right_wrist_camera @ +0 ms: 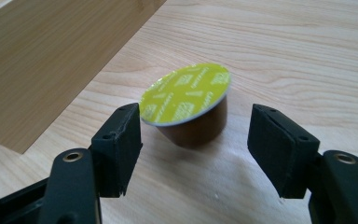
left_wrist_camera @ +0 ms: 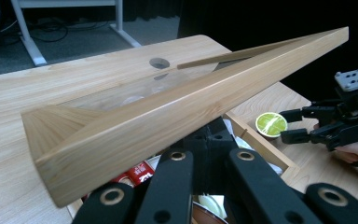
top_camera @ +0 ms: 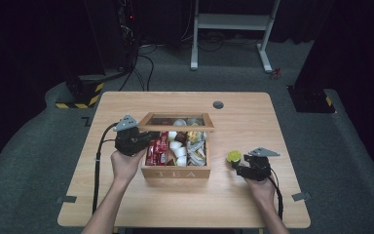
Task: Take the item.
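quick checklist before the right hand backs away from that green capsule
1. Capsule resting on the table, foil lid up: ok.
2. Right gripper open, far pad off the capsule: ok; near pad's contact: cannot tell.
3. Capsule clear of the tea box wall: ok, there is a gap beside it.
4. Left gripper propping the lid up: ok, lid is raised.
5. Exact grip on the lid frame: cannot tell.

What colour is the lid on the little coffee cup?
Yellow-green; the coffee capsule shows best in the right gripper view.
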